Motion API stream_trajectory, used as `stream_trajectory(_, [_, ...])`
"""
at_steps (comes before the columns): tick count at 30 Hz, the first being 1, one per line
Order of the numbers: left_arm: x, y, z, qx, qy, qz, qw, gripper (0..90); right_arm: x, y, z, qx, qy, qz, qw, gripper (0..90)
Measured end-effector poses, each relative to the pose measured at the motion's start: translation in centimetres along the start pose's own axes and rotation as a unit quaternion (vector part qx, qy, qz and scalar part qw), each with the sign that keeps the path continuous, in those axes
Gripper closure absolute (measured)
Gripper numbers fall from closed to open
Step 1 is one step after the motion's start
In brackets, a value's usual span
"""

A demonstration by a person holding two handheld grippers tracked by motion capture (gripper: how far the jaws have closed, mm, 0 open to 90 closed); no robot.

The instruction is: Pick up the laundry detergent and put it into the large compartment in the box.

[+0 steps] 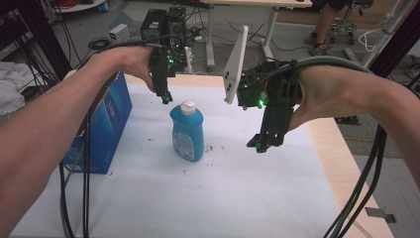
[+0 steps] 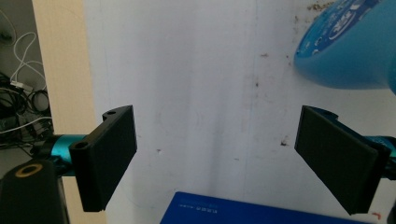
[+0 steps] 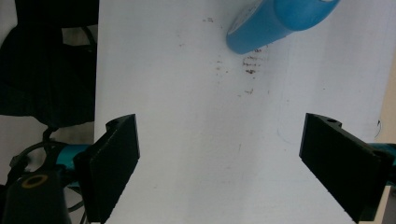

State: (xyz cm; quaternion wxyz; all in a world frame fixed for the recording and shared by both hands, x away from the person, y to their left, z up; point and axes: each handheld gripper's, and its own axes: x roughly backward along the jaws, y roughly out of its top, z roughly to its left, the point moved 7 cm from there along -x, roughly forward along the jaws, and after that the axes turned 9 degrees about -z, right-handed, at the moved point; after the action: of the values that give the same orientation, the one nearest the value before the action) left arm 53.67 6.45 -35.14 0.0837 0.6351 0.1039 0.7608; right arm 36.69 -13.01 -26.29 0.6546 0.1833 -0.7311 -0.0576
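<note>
A blue detergent bottle (image 1: 187, 131) is stood upright on the white table cover (image 1: 198, 198). The left gripper (image 1: 165, 97) and right gripper (image 1: 259, 144) are held spread wide, empty, flanking the bottle without contact.

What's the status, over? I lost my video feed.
Left gripper open, right gripper open, both above the table. Blue bottle upright, untouched. Blue box beside it.

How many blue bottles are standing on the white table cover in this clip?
1. The blue bottle with a white cap stands upright near the middle of the white cover, right of the blue box. The box could hide something behind it.
</note>
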Motion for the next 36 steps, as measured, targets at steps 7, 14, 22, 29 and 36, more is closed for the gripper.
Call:
stream_trajectory(7, [0.3,-0.5,-1.0,-0.017,-0.024,-0.004,0.9996,12.9,0.0,0.0,0.0,-0.002,-0.001,0.004,1.0,11.3])
stream_trajectory(14, [0.5,-0.6,-2.4,-0.047,-0.059,-0.013,0.9971,12.9,0.0,0.0,0.1,-0.003,-0.001,0.002,1.0,11.3])
stream_trajectory(22, [0.4,-0.3,-4.1,-0.078,-0.109,-0.014,0.9908,12.9,-0.1,-0.1,0.1,-0.001,0.0,0.006,1.0,11.3])
stream_trajectory(29, [0.3,1.3,-5.3,-0.117,-0.125,-0.028,0.9848,12.9,-0.2,0.0,0.1,-0.001,-0.001,0.005,1.0,11.3])
stream_trajectory(36, [0.0,2.9,-6.5,-0.15,-0.141,-0.034,0.978,12.9,-0.3,0.0,0.1,-0.001,0.001,0.005,1.0,11.3])
